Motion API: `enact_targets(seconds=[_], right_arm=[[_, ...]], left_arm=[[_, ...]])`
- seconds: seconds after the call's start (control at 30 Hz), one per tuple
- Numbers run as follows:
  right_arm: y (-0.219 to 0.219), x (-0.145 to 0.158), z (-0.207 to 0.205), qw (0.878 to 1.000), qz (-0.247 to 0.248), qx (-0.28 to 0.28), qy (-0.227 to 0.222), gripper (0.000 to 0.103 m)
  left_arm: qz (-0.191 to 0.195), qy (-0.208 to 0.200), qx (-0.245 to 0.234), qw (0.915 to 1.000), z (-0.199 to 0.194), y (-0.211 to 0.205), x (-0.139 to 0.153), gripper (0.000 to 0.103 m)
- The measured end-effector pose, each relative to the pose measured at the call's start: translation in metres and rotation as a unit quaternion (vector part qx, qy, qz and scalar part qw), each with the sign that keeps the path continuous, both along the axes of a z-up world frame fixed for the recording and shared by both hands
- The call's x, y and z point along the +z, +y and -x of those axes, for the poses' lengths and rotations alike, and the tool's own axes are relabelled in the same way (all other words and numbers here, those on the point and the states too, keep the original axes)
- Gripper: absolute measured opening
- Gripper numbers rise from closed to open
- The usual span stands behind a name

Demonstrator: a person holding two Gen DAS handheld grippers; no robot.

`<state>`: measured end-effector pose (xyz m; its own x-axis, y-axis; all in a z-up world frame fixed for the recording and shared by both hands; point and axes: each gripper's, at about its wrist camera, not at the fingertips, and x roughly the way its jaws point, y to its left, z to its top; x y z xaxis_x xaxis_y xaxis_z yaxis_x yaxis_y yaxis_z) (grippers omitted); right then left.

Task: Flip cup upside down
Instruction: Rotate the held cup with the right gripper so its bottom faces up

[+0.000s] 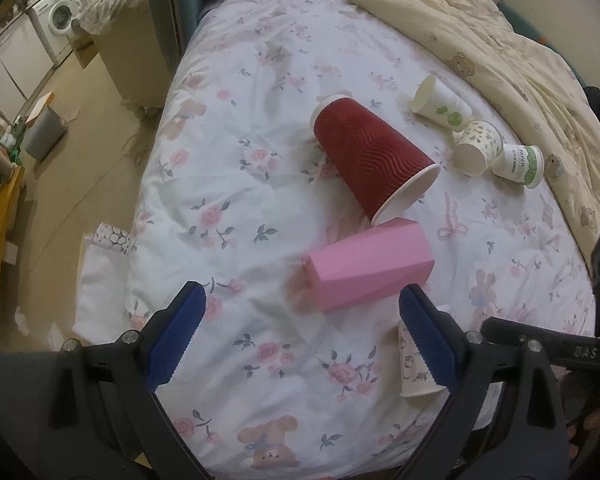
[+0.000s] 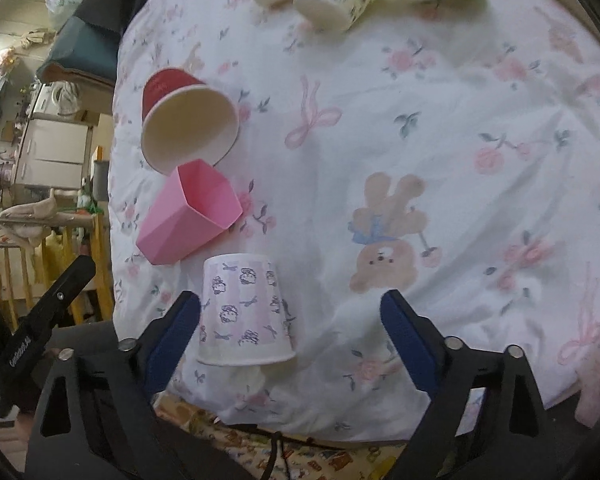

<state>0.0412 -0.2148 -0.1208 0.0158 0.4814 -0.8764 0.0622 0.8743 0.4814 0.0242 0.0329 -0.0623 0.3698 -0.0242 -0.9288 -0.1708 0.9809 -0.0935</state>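
Cups are spread over a bed with a flowery sheet (image 2: 440, 92).

A small printed paper cup (image 2: 246, 310) is stood upside down near the bed's edge, between the wide-spread fingers of the right hand-held gripper (image 2: 290, 320), close beside the left blue pad (image 2: 172, 338); whether it is touched cannot be told. The left hand-held gripper (image 1: 302, 328) is also held wide apart with nothing in it. A pink cup (image 1: 370, 268) and a red ribbed cup (image 1: 374, 158) are laid on their sides, close together. Three more paper cups (image 1: 478, 146) are seen farther back.
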Motion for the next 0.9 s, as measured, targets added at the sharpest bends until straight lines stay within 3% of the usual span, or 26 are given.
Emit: enact_targets(seconds=[0.2, 0.33, 0.57, 0.63, 0.9], right_arm=[[0.019, -0.01, -0.009, 1.0, 0.003, 0.02, 0.021, 0.084], [0.033, -0.028, -0.016, 0.997, -0.021, 0.04, 0.064, 0.076], [0.06, -0.05, -0.017, 0.991, -0.026, 0.078, 0.101, 0.072], [0.063, -0.052, -0.016, 0.991, -0.021, 0.084, 0.102, 0.061], [0.048, -0.014, -0.018, 0.995, -0.057, 0.066, 0.046, 0.061]], left_arm=[[0.011, 0.013, 0.007, 0.9998, 0.0, 0.005, -0.004, 0.096], [0.015, 0.017, 0.003, 0.9997, -0.001, 0.004, -0.006, 0.096], [0.012, 0.019, 0.0, 0.9997, -0.001, 0.002, -0.006, 0.096], [0.013, 0.021, 0.001, 0.9997, -0.001, 0.002, -0.007, 0.096], [0.012, 0.008, -0.006, 0.9999, 0.0, 0.001, -0.004, 0.096]])
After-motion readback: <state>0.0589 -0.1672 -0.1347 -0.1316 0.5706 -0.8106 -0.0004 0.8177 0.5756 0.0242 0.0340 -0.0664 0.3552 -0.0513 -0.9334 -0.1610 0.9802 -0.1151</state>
